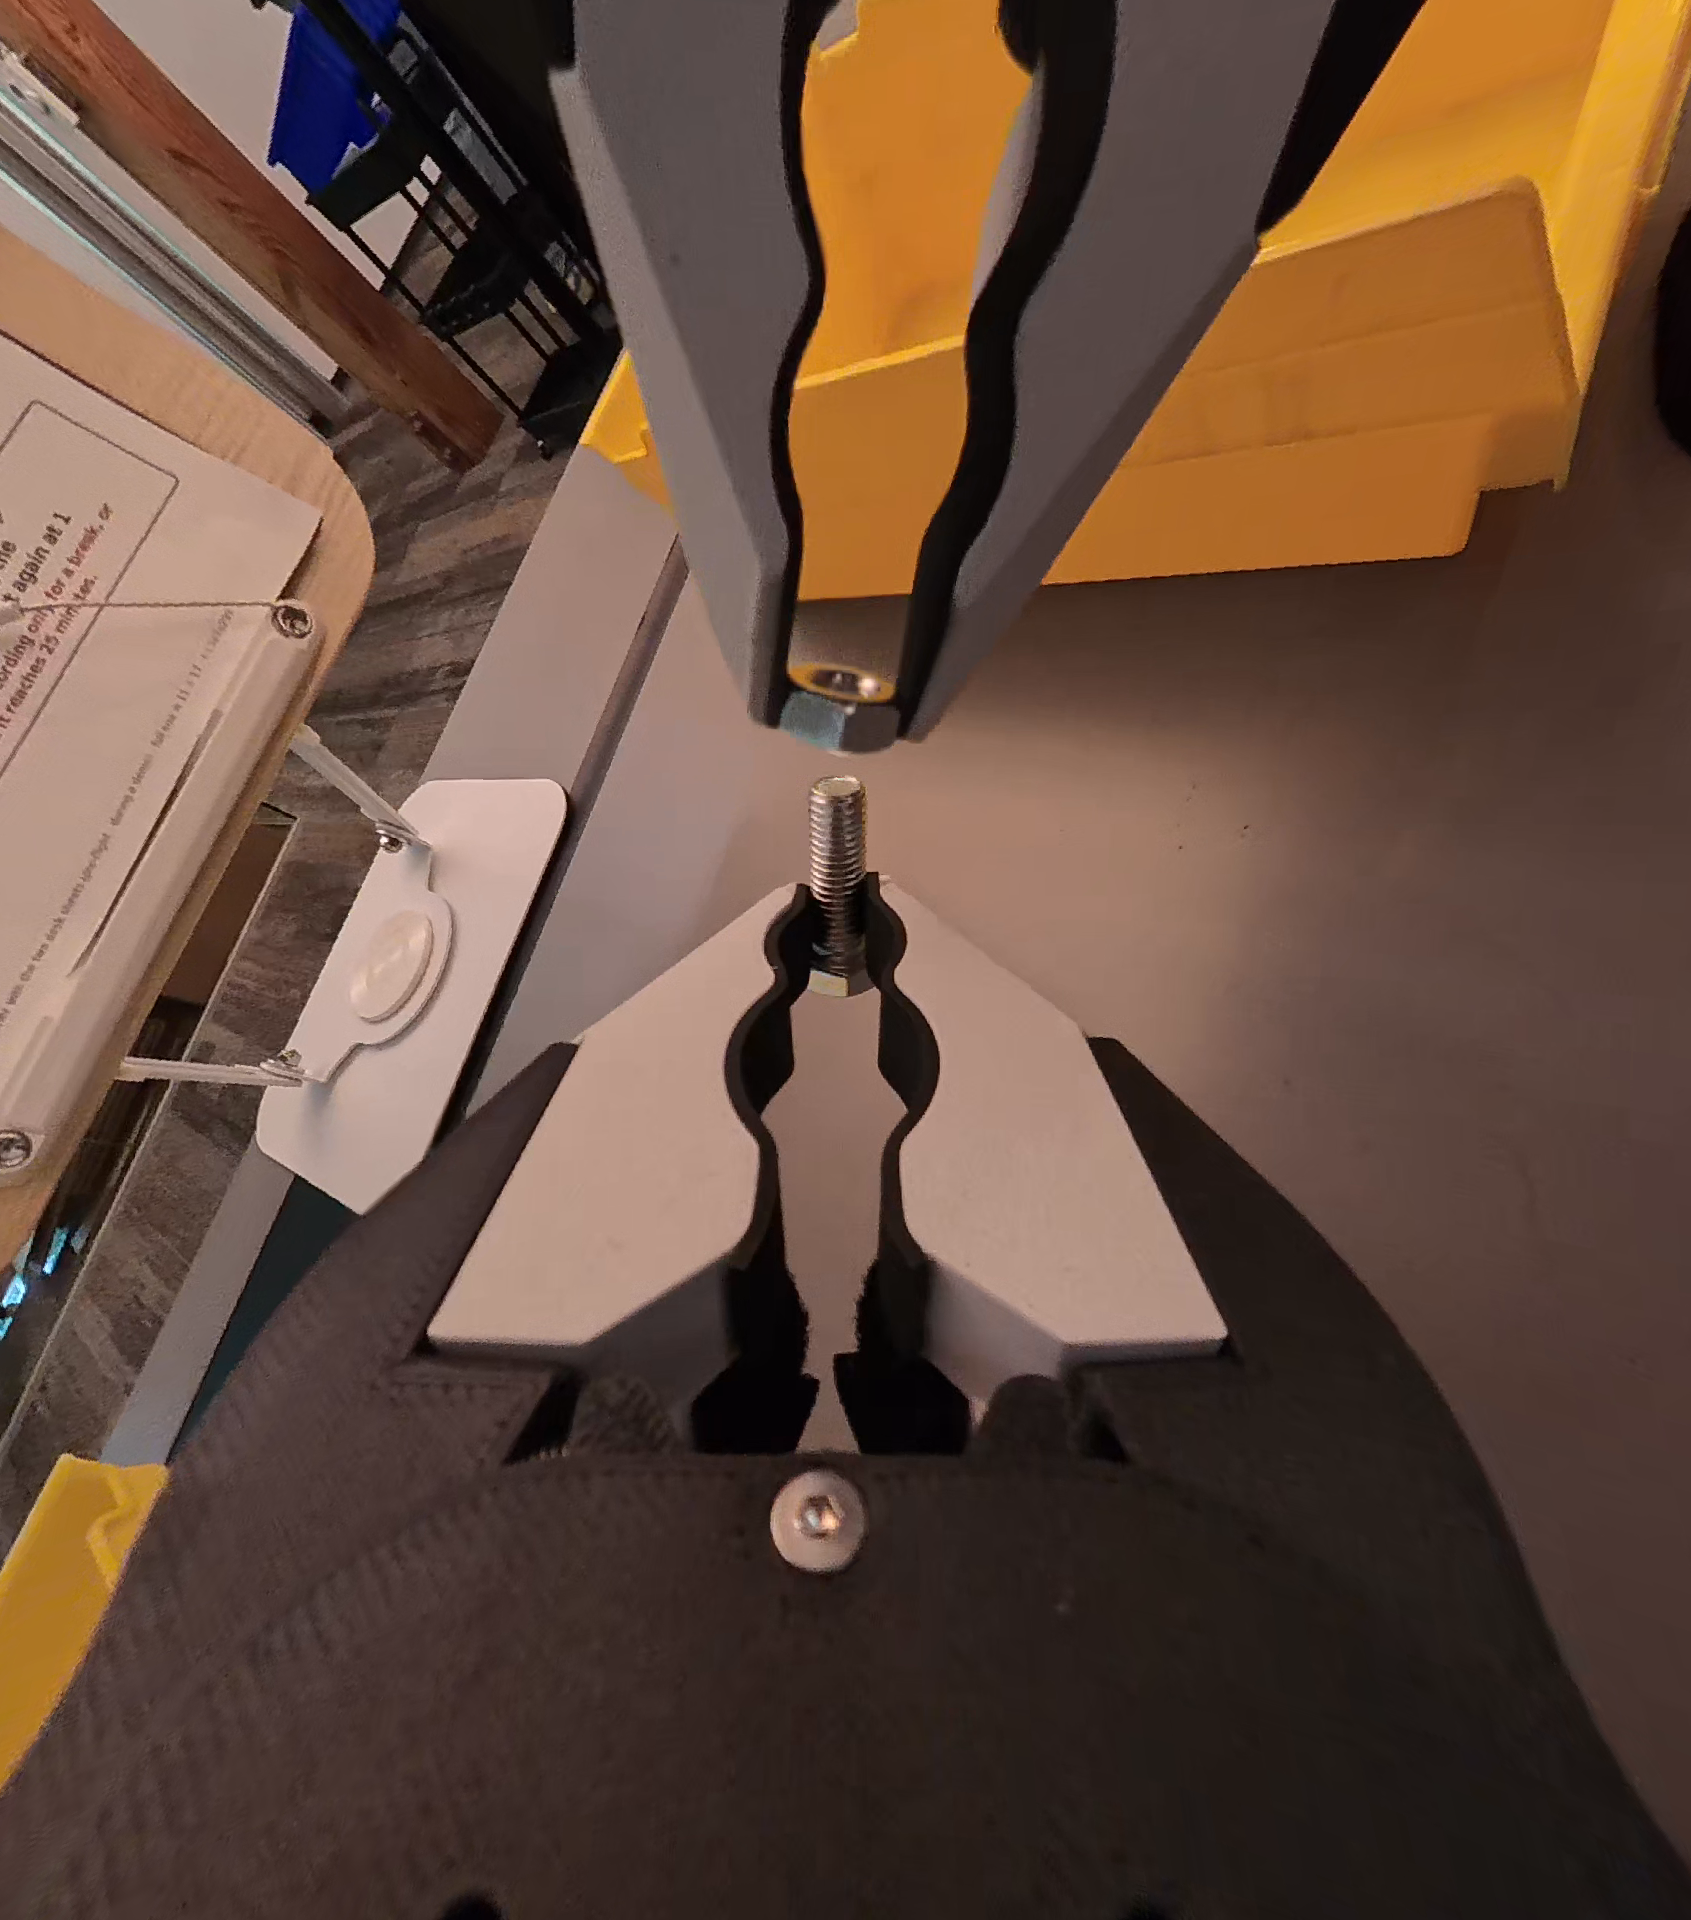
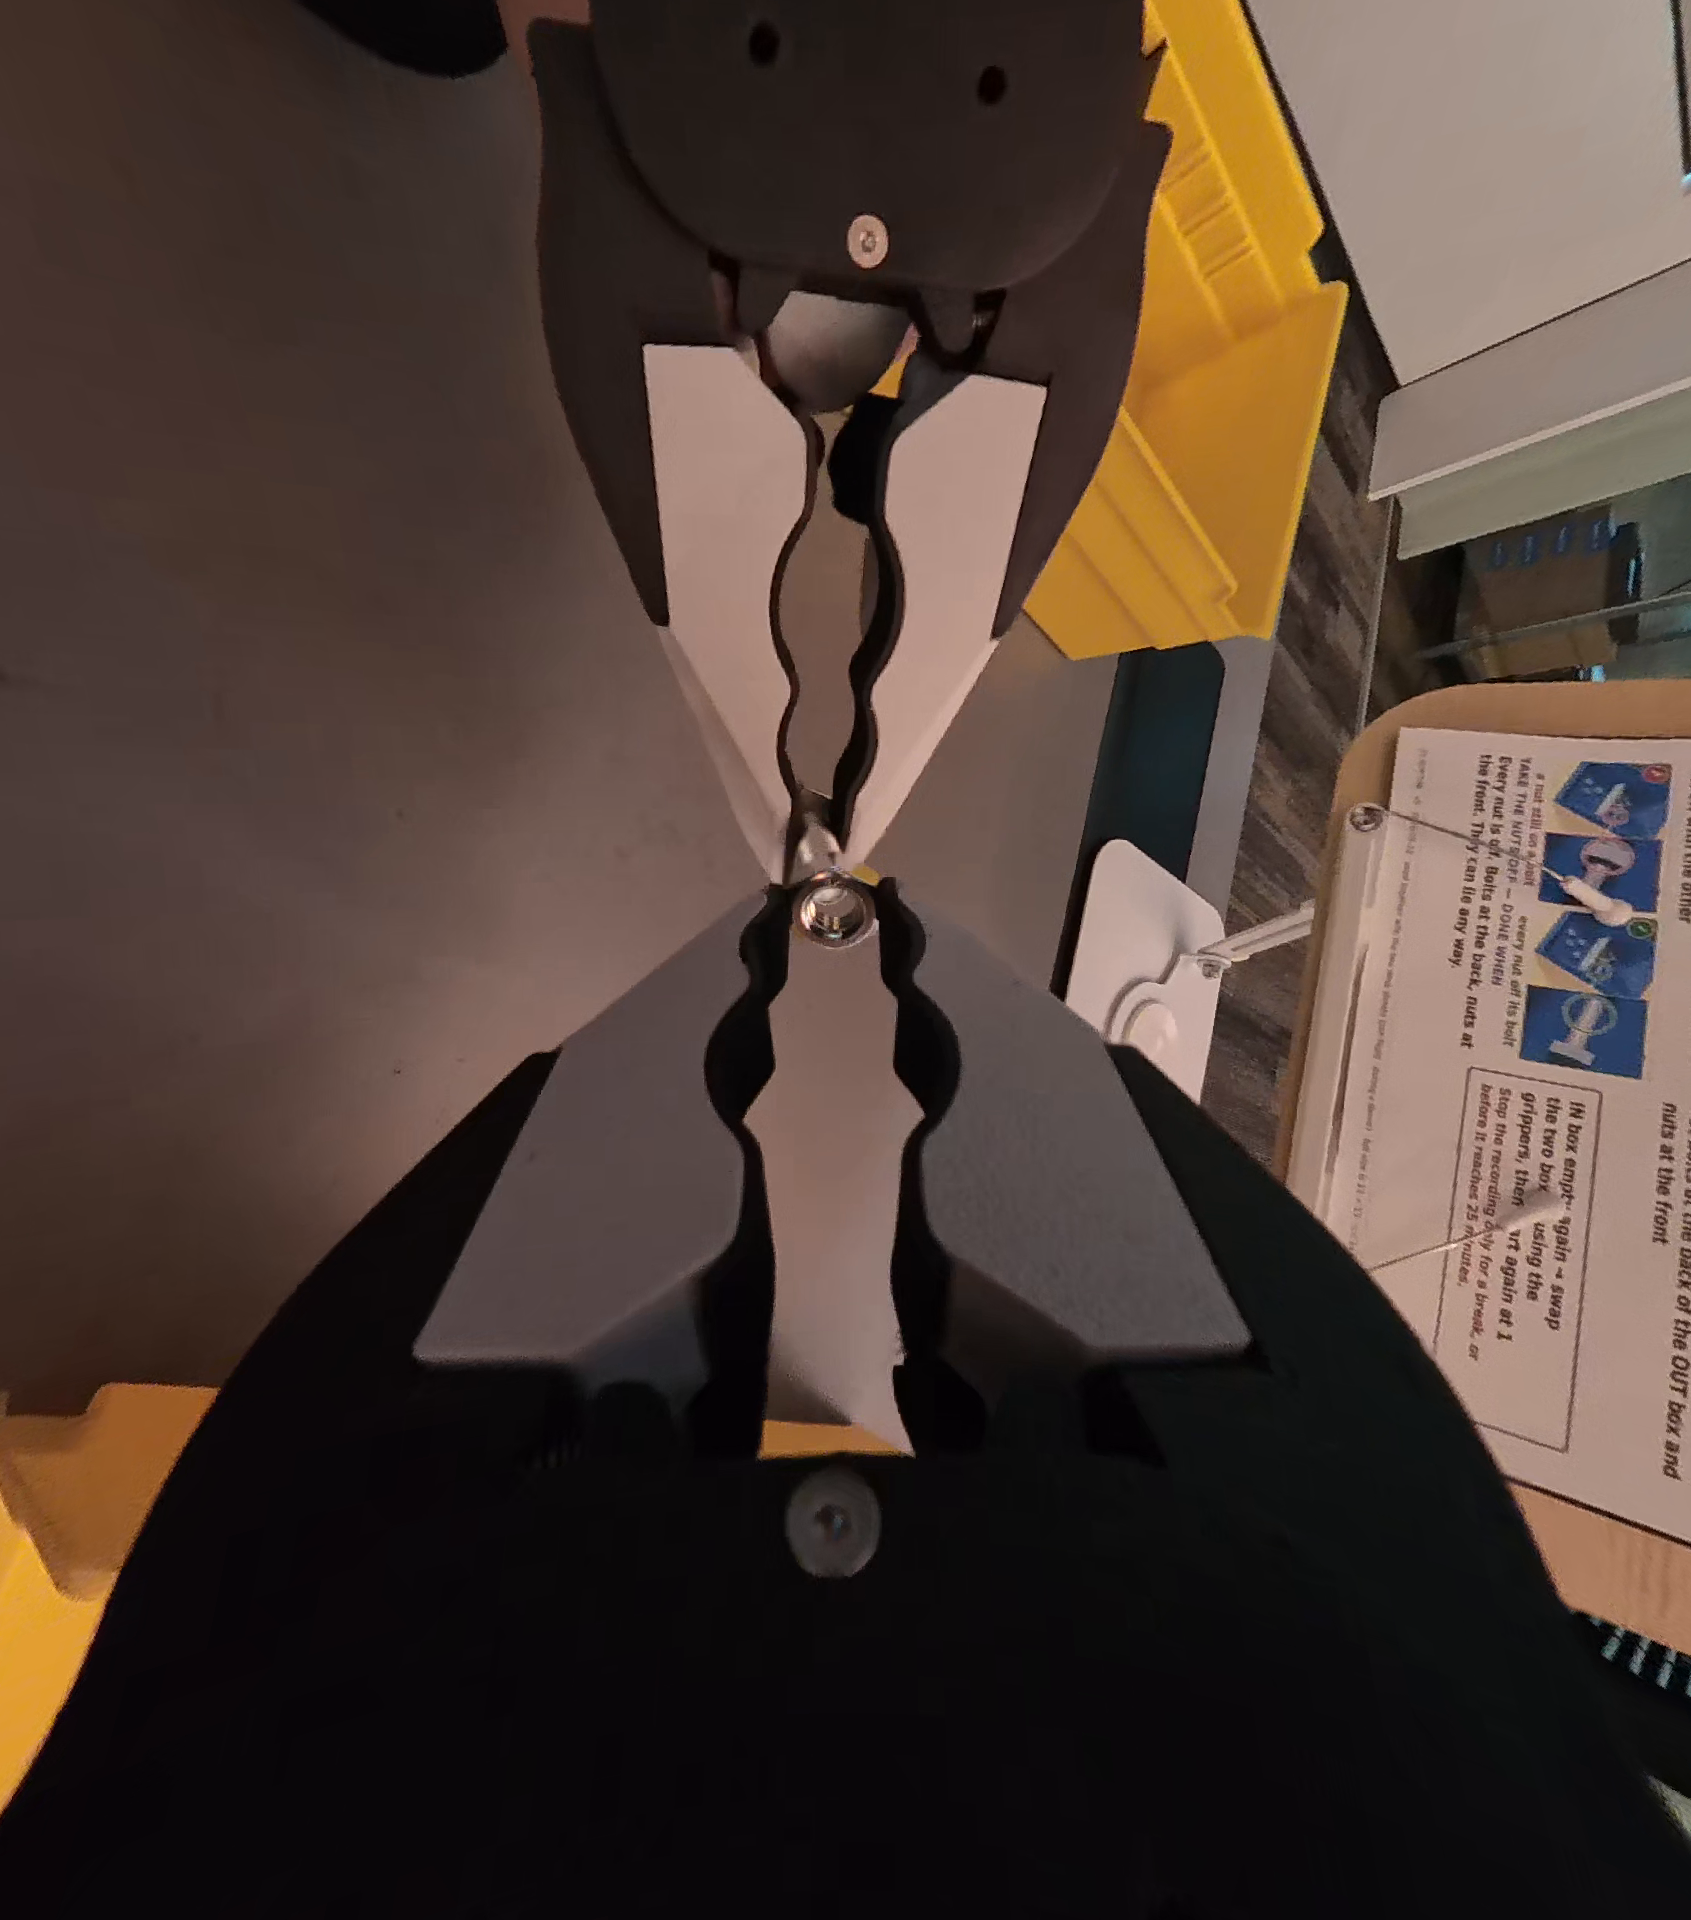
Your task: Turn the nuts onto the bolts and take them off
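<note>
My left gripper [image 1: 836, 902] is shut on a steel bolt [image 1: 836, 842]. Its threaded end points away from me and its hex head sits between the fingers. My right gripper [image 1: 839, 717] comes in from the top of the left wrist view, shut on a steel hex nut [image 1: 839, 712] at its fingertips. A small gap separates the nut from the bolt's tip. In the right wrist view the right gripper [image 2: 830, 906] holds the nut [image 2: 830, 916] with its bore facing me. The left gripper [image 2: 820, 836] faces it, and the bolt [image 2: 813, 826] lies just behind the nut.
A grey table [image 1: 1340, 935] lies beneath. A yellow bin [image 1: 1340, 395] stands beyond the right gripper, and another yellow bin [image 2: 1205, 499] shows in the right wrist view. A wooden board with a printed instruction sheet [image 2: 1599, 1039] and a white stand [image 1: 405, 966] sit at the table's edge. My two grippers' fingertips are within a few centimetres of each other.
</note>
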